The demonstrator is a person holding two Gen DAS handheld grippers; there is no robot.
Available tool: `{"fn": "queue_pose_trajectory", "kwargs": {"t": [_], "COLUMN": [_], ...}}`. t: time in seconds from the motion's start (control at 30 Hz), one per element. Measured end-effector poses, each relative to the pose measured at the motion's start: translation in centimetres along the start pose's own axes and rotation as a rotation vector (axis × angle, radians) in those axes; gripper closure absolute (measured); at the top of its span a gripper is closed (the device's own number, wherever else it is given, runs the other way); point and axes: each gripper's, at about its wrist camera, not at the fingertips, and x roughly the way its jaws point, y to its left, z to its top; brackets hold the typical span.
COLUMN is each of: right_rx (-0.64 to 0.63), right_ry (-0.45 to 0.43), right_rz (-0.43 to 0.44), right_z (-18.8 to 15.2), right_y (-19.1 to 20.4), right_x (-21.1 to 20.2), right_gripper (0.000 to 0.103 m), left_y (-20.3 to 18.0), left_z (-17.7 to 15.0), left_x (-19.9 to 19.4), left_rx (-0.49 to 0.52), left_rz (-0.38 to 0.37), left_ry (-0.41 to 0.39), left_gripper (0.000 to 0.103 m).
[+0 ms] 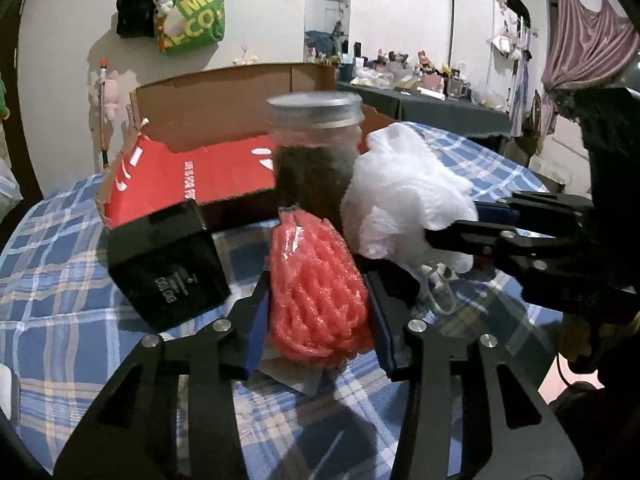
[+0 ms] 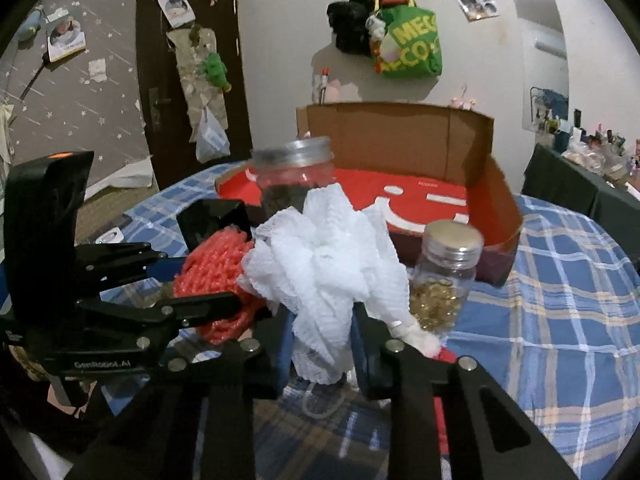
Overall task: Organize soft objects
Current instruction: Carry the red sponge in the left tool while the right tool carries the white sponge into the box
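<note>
A pink mesh bundle rests on the blue plaid cloth, and my left gripper is shut on it, its blue pads pressing both sides. Just right of it a white mesh pouf sits with the right gripper coming in from the right edge. In the right wrist view the white pouf fills the middle and my right gripper is shut on its lower part. The pink bundle lies left of it, inside the left gripper. A white cord loop hangs below the pouf.
A black box sits left of the pink bundle. A glass jar with dark contents stands behind both soft things. Behind it lies an open red cardboard box. A small jar of yellow capsules stands right of the pouf.
</note>
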Motion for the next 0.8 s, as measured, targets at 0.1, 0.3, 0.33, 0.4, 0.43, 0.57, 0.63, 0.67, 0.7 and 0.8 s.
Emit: {"fn": "queue_pose_trajectory", "kwargs": {"t": [0.1,0.3,0.33,0.4,0.43,0.57,0.63,0.67,0.7,0.8], "right_rx": [0.004,0.009,0.009,0.016,0.016,0.008,0.011,0.008,0.002,-0.038], "right_ry": [-0.044,-0.109,-0.110,-0.109,-0.109,-0.109,-0.112,-0.115,-0.115,-0.115], "right_rz": [-0.025,-0.066,-0.075,-0.078,-0.084,-0.111,-0.118,-0.128,-0.137,-0.197], "right_z": [0.1,0.7,0.7,0.6,0.5,0.3,0.4,0.5,0.7,1.4], "right_y": [0.4,1.1,1.2,1.2,1.3,1.4,1.3,1.3,1.4,1.5], "right_x": [-1.2,-3.4,-3.6,-3.7,-3.7,-4.0,-4.2,-4.3,-4.4,-4.7], "right_gripper": [0.078,0.078,0.078,0.078,0.078,0.078,0.078,0.078,0.078,0.078], "left_y": [0.2,0.5,0.6,0.5,0.5,0.7,0.8,1.1,1.3,2.3], "left_z": [0.4,0.9,0.9,0.8,0.8,1.1,1.5,1.8,2.0,3.1], "left_x": [-0.9,-2.4,-2.6,-2.8,-2.9,-3.2,-3.4,-3.5,-3.4,-3.1], "left_rx": [0.000,0.002,0.001,0.004,0.005,-0.001,0.005,0.009,0.011,0.009], "left_rz": [0.001,0.025,0.022,0.026,0.028,0.034,0.044,0.048,0.048,0.044], "left_ry": [-0.017,-0.052,-0.053,-0.058,-0.060,-0.064,-0.068,-0.065,-0.059,-0.040], "left_gripper": [0.062,0.062,0.062,0.062,0.062,0.062,0.062,0.062,0.062,0.062]}}
